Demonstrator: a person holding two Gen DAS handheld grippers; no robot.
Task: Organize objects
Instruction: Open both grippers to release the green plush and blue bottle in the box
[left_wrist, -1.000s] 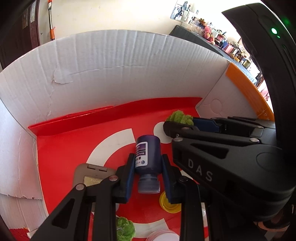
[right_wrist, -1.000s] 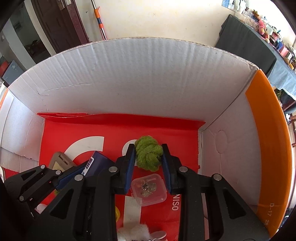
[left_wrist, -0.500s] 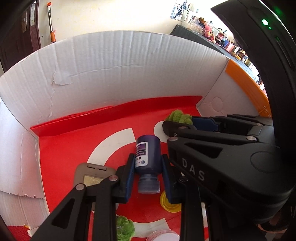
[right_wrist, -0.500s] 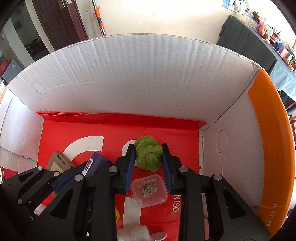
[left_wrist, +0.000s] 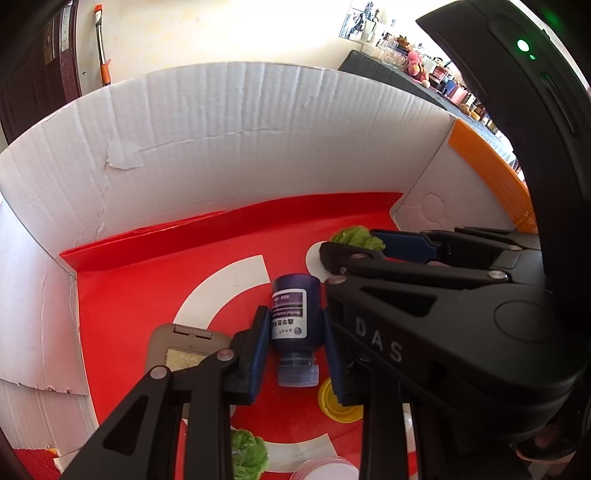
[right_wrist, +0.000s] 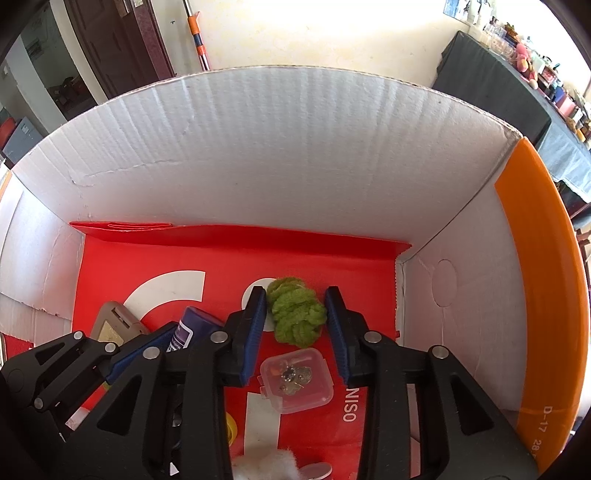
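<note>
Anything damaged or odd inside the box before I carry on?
Yes: the box's white back wall has a torn, peeled patch at upper left. The dark blue bottle lies on its side between the left claw's fingers. No spill shows.

From my left feed, the right tool (left_wrist: 354, 254) hides most of the green yarn ball (left_wrist: 354, 236). The yellow lid (left_wrist: 338, 406) sits half-covered behind my left tool's finger, and the pink-rimmed lid (left_wrist: 325, 469) is cut off below.
</note>
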